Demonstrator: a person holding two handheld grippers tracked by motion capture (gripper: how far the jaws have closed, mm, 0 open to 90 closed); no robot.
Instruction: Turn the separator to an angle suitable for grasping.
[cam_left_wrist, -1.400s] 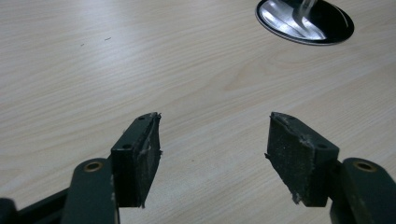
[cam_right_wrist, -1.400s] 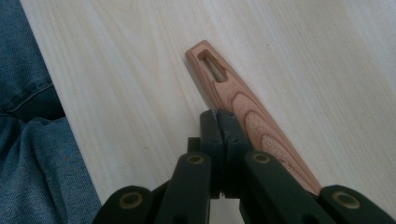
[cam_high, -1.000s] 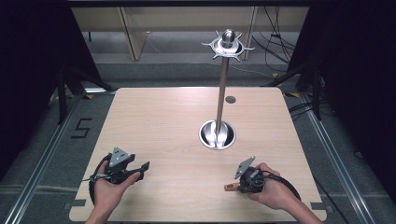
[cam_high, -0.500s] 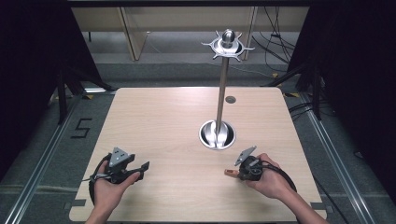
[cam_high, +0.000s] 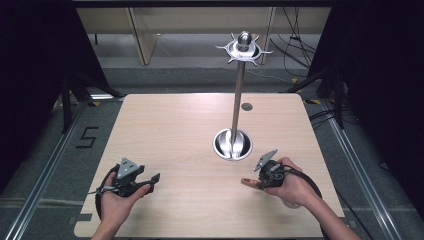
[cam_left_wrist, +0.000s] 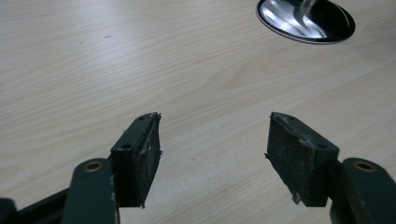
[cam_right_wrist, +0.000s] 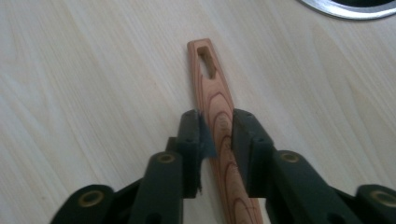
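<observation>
Wooden utensil handle (cam_right_wrist: 220, 116), reddish grain, slotted hanging hole near its far end, clamped between the jaws of the right gripper (cam_right_wrist: 219, 140). Jaws closed tight on the handle's two sides, slotted end sticking out forward over the desk (cam_right_wrist: 93, 70). In the high view, same handle (cam_high: 248, 182) seen as a short brown tip pointing left from the right gripper (cam_high: 262, 181), low over the wood near the front right of the desk (cam_high: 175, 130); contact with the surface impossible to tell. Rest of the utensil hidden behind the jaws and the right hand (cam_high: 290, 187).

Just beyond, toward the middle of the desk, a metal hanging stand (cam_high: 239, 85): round polished base (cam_high: 232, 145), tall upright pole, ring of hooks at the top. Edge of that base at the upper right of the right gripper view (cam_right_wrist: 345, 9), close to the handle but apart from it.

Left gripper (cam_high: 150, 180) well apart at the front left, held in the left hand (cam_high: 117, 202), grey three-cornered plate on top. In the left gripper view, left gripper (cam_left_wrist: 212, 144) spread wide with nothing between the jaws, bare wood beneath, stand base (cam_left_wrist: 306, 21) at upper right.
</observation>
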